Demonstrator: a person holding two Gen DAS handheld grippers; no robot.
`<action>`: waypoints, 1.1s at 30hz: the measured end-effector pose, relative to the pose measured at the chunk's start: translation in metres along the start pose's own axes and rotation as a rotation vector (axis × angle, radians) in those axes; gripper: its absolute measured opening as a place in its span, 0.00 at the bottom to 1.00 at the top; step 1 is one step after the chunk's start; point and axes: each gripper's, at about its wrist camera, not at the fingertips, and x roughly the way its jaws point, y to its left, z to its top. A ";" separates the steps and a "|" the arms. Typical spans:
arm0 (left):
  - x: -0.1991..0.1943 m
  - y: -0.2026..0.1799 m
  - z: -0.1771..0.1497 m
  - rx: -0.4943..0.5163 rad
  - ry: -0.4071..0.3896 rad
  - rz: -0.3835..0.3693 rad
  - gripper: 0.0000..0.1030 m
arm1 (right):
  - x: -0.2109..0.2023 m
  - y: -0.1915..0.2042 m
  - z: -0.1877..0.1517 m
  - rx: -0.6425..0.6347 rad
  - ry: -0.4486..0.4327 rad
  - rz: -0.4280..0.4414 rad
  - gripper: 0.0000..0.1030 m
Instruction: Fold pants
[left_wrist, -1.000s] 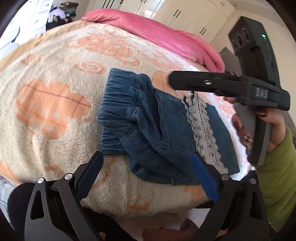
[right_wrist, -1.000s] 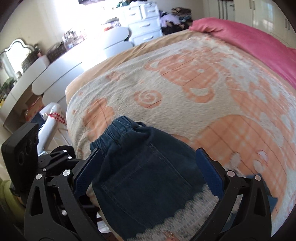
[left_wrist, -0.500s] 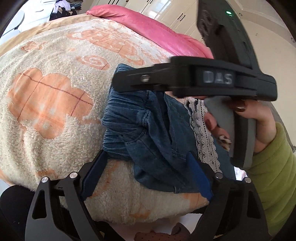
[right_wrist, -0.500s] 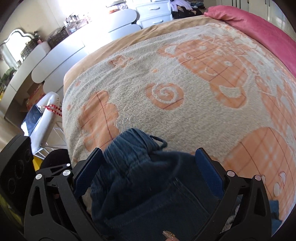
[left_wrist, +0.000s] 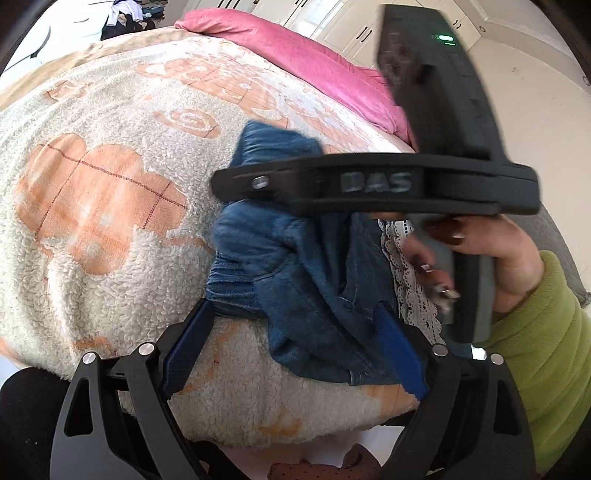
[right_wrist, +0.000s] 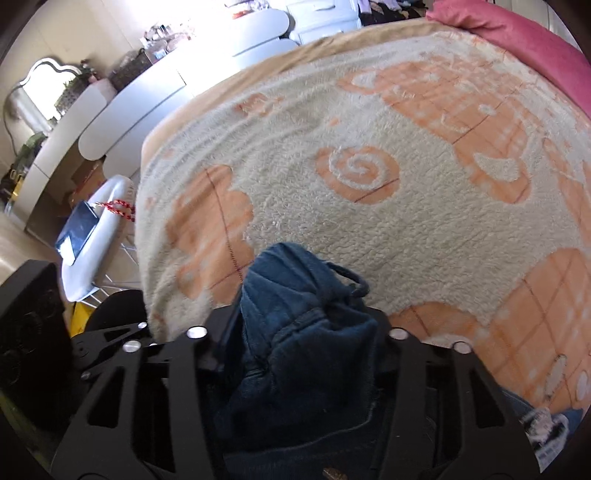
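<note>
Fleecy cream blanket (left_wrist: 110, 277) with orange patches; crumpled blue denim pants (left_wrist: 295, 280) with white lace trim near its front edge. Right gripper (right_wrist: 306, 332) closing, bunched elastic waistband between its jaws. Left gripper (left_wrist: 295, 343) spread wide and opening, straddling the denim's lower fold

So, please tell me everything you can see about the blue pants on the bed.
The pants are dark blue denim with a gathered elastic waistband and white lace trim. They lie bunched on the fleecy cream-and-orange blanket near the bed's edge. The right gripper is closing its jaws on the bunched waistband. The left gripper stands wide open around the lower fabric, not pinching it.
</note>
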 end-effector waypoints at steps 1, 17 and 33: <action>0.001 -0.001 0.001 -0.003 -0.001 0.001 0.86 | -0.005 -0.001 0.000 0.003 -0.009 0.013 0.35; 0.020 -0.079 0.016 0.058 0.044 -0.173 0.89 | -0.110 -0.047 -0.045 0.111 -0.198 0.145 0.34; 0.045 -0.165 -0.004 0.287 0.183 -0.226 0.90 | -0.195 -0.130 -0.169 0.371 -0.417 -0.028 0.52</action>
